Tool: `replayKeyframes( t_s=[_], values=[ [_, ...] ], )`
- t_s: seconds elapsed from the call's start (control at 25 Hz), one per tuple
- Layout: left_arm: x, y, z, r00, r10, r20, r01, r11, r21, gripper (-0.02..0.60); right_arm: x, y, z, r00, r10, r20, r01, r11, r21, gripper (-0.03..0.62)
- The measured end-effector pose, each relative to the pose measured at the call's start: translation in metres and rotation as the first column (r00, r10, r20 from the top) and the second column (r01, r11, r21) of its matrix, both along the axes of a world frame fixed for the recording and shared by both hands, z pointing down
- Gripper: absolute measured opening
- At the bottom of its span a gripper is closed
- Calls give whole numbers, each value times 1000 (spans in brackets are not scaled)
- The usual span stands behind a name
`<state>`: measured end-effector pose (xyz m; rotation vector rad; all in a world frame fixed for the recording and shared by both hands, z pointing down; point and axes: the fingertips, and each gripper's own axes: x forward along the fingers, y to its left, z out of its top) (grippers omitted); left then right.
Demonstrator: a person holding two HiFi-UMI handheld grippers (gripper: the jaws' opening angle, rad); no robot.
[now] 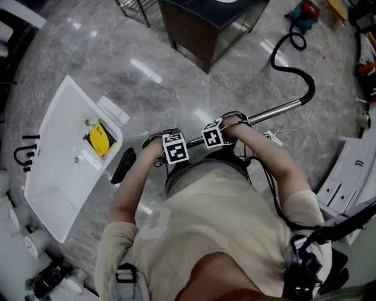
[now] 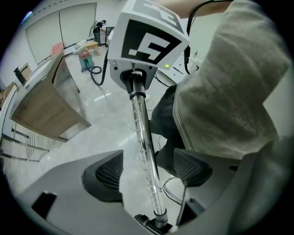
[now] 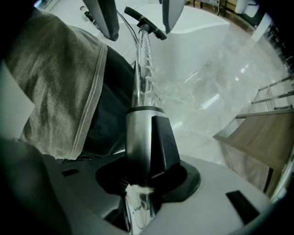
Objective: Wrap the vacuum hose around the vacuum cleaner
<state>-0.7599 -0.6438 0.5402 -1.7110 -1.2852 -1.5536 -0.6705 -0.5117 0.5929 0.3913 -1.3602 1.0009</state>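
Observation:
A chrome vacuum wand (image 1: 276,110) runs from my hands to a black hose (image 1: 294,67). The hose curves away to the teal vacuum cleaner (image 1: 305,13) at the far right. My right gripper (image 3: 144,183) is shut on the wand's thick collar (image 3: 140,137), beside its black latch. My left gripper (image 2: 149,172) is open; the thin chrome tube (image 2: 144,137) passes between its pads (image 2: 106,176) without touching them. The wand's black floor nozzle (image 1: 122,166) lies lower left of the left gripper's cube (image 1: 175,148). In the left gripper view the right gripper's cube (image 2: 147,41) sits further up the tube.
A white tub (image 1: 53,188) holding a yellow item (image 1: 100,140) lies on the marble floor at the left. A dark wooden cabinet (image 1: 205,26) stands ahead. White panels (image 1: 352,170) are at the right, and a thin white cable (image 1: 294,126) trails near the wand.

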Motion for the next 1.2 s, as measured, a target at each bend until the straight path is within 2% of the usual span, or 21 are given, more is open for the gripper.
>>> replayKeyframes(
  t_s=[0.28,0.44,0.52,0.6,0.68,0.76,0.88,1.08,1.2],
  values=[
    [90,113,22,988,-127,-82,133,989,71,334,59,40,-16,996,-29,83,18,991,132,153],
    [157,141,35,943,-239,-231,266,960,92,330,97,56,-27,995,-63,81,48,984,171,152],
    [187,148,40,926,-272,-261,309,944,114,319,123,68,-28,994,-70,79,56,984,169,153],
    [221,156,43,914,-279,-295,323,940,113,290,150,78,-29,994,-72,82,57,984,166,153],
    [246,166,47,907,-264,-327,312,945,102,256,168,84,-32,995,-64,82,50,985,163,153],
    [255,173,49,907,-263,-327,305,949,83,197,177,87,-34,996,-41,74,29,987,156,153],
    [269,183,48,902,-288,-321,316,948,35,35,193,92,-38,998,6,62,-15,991,136,153],
    [303,189,51,933,-248,-260,256,967,-2,29,227,98,-34,993,81,81,-90,989,115,153],
    [322,189,47,943,-254,-215,250,967,-47,29,248,90,-38,987,109,117,-131,972,195,157]
  ],
)
